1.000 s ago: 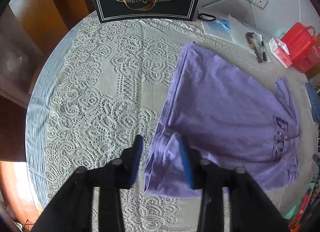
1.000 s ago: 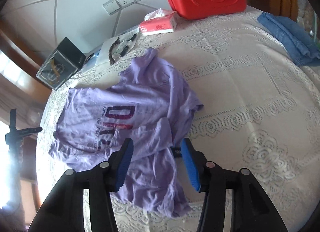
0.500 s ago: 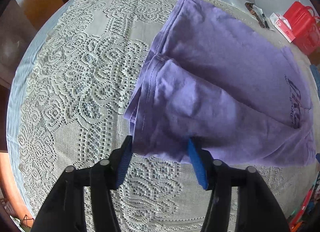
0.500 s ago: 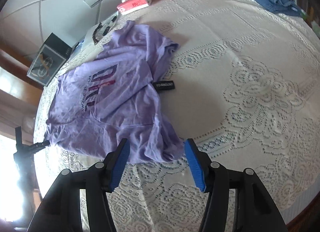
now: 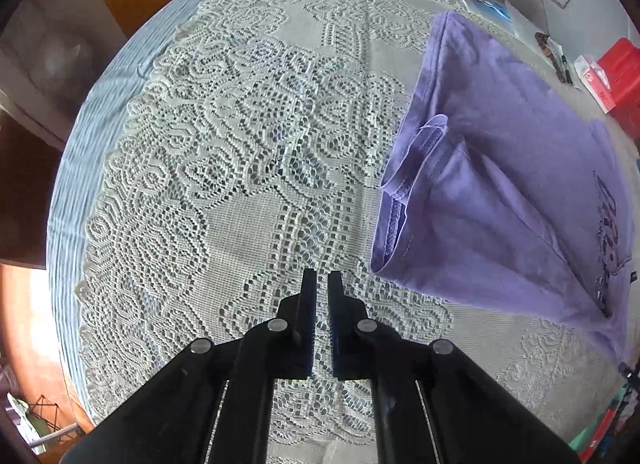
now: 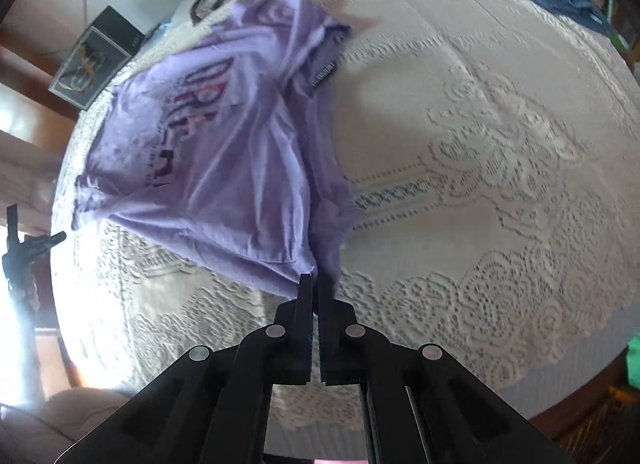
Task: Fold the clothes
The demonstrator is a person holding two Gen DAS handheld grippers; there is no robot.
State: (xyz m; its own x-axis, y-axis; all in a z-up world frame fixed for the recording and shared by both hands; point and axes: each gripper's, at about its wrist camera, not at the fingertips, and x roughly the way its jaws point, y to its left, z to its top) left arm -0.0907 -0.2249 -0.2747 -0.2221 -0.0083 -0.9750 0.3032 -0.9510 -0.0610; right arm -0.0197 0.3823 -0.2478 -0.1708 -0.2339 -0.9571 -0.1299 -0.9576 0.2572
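The right gripper (image 6: 316,284) has its jaws clamped on a bunched corner of the purple T-shirt (image 6: 224,160), which stretches away from the fingers in taut ridges across the lace tablecloth (image 6: 480,184). The left gripper (image 5: 322,284) hovers over bare lace with its jaws nearly together and nothing between them, the shirt's hem (image 5: 394,220) lying apart to its right. Judging by this, folding has barely begun: the shirt is rumpled, one side doubled over, with no clean crease, so spreading and every fold remain. The right view is motion-blurred, so the printed lettering (image 6: 192,104) is unreadable, and which corner is gripped cannot be told.
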